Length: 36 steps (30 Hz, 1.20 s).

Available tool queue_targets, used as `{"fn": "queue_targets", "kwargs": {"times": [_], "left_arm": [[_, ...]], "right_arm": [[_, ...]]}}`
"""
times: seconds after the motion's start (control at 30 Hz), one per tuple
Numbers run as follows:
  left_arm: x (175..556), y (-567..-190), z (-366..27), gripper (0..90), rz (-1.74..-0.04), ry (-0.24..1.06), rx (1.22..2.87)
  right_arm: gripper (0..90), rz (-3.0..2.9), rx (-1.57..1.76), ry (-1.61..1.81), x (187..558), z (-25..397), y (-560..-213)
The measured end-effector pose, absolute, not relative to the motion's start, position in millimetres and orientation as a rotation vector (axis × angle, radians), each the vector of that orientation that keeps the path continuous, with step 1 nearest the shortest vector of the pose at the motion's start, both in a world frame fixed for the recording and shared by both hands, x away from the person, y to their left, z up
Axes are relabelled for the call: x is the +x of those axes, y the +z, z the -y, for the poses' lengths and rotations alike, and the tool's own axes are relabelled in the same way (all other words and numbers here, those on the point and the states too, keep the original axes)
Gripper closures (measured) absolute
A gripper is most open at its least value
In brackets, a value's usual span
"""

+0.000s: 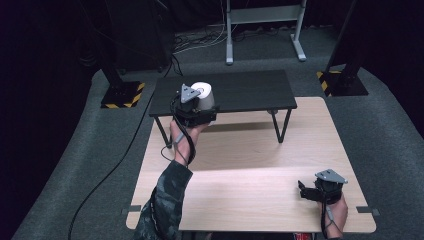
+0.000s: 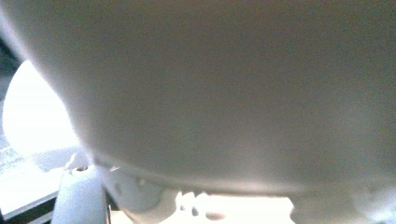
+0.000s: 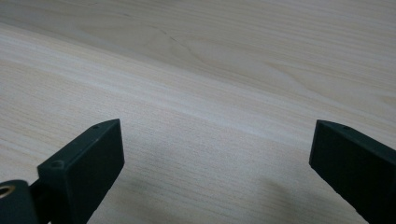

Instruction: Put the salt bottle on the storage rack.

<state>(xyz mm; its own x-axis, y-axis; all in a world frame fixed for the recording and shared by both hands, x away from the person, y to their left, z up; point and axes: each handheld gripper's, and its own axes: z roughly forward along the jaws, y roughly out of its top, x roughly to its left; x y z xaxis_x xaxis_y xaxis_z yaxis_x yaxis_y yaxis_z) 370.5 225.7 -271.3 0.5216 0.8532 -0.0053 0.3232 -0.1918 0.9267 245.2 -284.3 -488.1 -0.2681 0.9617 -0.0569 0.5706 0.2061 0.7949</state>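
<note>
Up close, my left gripper (image 1: pixel 199 107) was pressed right against a white cup (image 1: pixel 204 95), and its own view was one big pale blur of the cup's side (image 2: pixel 224 93). I could not tell if my fingers there were clenched on the cup or only sitting beside it, because the cup and the gripper body hid them. The cup stood on a small black shelf table (image 1: pixel 250 90), near its left front edge. I think I held my hand low and behind the cup so I could keep it upright.

My right gripper (image 1: pixel 307 190) was far off, near the right front corner of the wooden bench (image 1: pixel 240 150). Its fingers (image 3: pixel 88 158) were spread wide with nothing between them, just bare wood grain. I think it was resting there to stay out of the way.

The cup sat close to the shelf table's front edge, so a small push toward me could tip it off. To the right, the black top was bare. The bench below had lots of open room in the middle. Dark floor (image 1: pixel 380 115) went all around.
</note>
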Motion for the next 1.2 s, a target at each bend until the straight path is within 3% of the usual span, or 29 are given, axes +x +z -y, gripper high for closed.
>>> {"fn": "queue_targets", "kwargs": {"times": [1.2], "left_arm": [[452, -280, -199, 29.1, -1.127, 0.639, 1.803]], "right_arm": [[1.7, -1.923, 1.423, 0.925, 245, 287, -489]]}}
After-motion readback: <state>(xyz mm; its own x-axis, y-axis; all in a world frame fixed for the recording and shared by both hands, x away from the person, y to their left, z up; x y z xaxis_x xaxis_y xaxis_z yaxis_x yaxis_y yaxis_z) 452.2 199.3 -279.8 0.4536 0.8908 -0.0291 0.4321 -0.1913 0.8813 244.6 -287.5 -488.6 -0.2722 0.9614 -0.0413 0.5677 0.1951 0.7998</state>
